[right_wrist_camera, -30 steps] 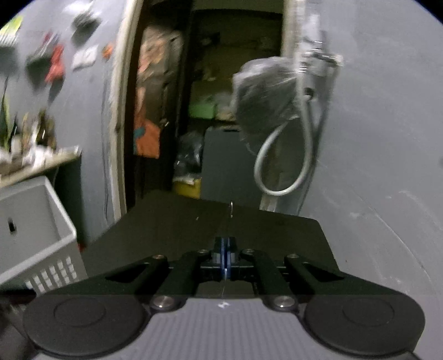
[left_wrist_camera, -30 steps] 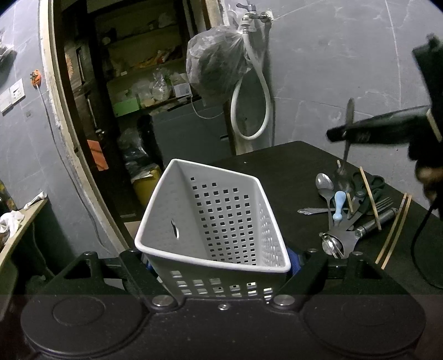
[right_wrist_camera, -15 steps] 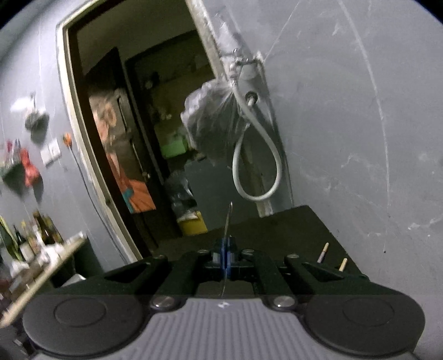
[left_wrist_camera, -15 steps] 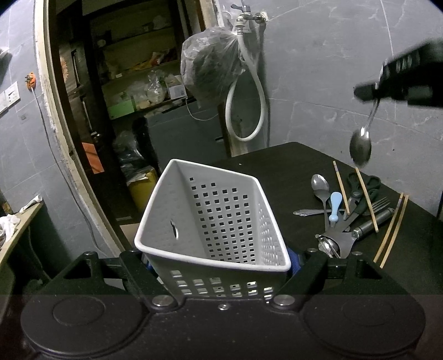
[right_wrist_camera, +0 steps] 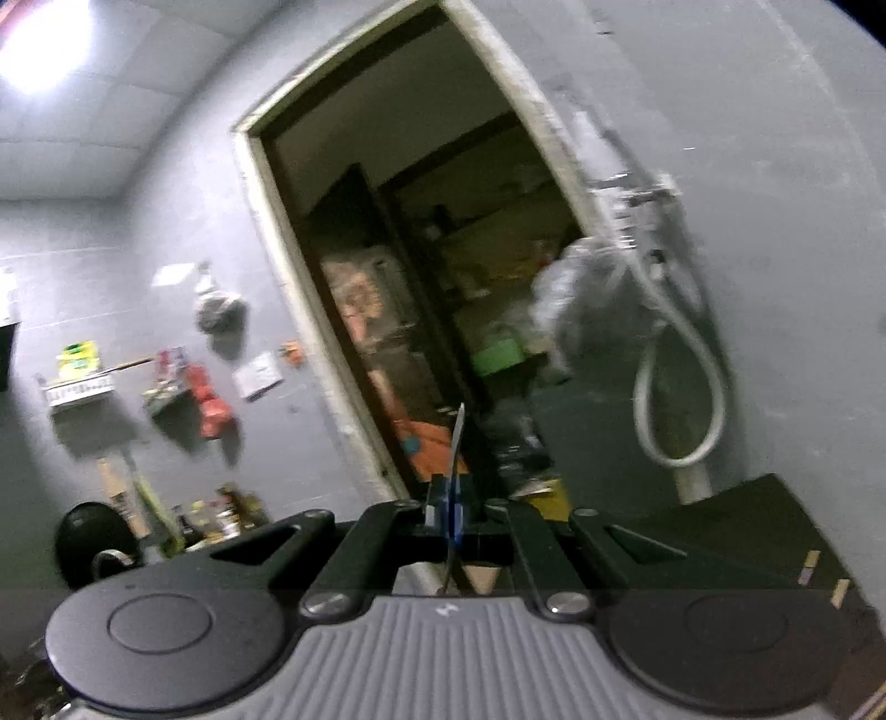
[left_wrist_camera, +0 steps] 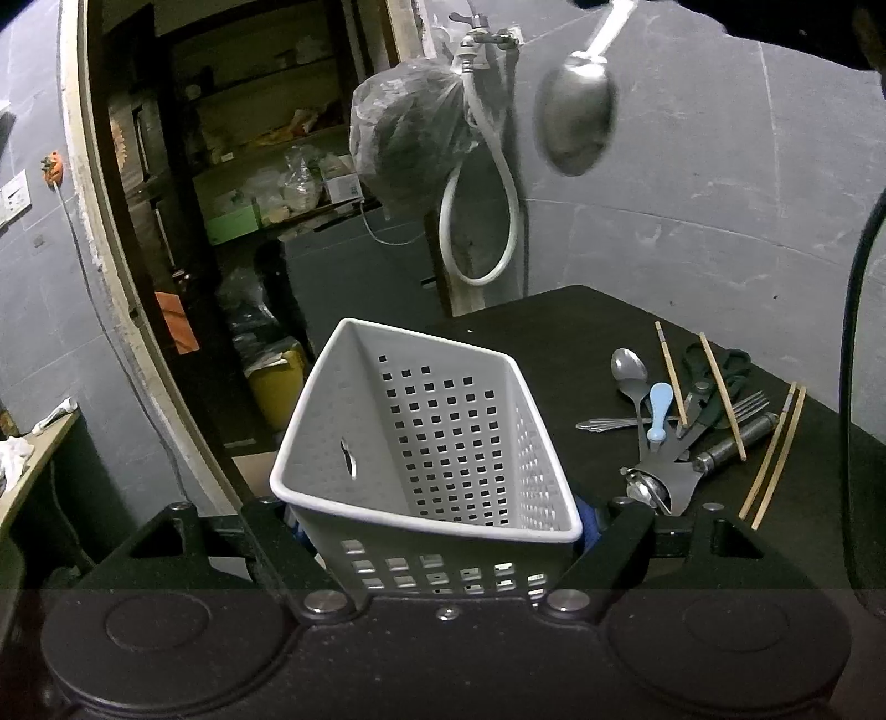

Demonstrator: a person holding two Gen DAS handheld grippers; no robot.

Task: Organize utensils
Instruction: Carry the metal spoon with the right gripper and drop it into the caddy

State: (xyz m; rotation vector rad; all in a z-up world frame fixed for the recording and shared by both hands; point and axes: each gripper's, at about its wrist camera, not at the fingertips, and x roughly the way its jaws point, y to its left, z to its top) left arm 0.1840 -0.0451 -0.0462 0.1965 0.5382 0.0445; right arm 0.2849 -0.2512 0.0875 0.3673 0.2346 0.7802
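Spoon (left_wrist_camera: 576, 124) high in level right tongs (right_wrist_camera: 451, 512); basket (left_wrist_camera: 432, 459) clamped in left tongs (left_wrist_camera: 443, 531).

The room is dim. The one bright source I can spot is a ceiling light (right_wrist_camera: 39, 50), blown out to white in the upper left corner of the right wrist view. That whole view is smeared with motion blur; the doorway (right_wrist_camera: 421, 310) and the hose (right_wrist_camera: 681, 382) on the wall are soft. The left wrist view is sharp, apart from the raised spoon (left_wrist_camera: 576, 124), which is blurred. The black table (left_wrist_camera: 554, 332) swallows light, while the white basket (left_wrist_camera: 432, 432) stands out pale. Both views bow straight lines towards the edges, with dark corners and a shaded band along the bottom.
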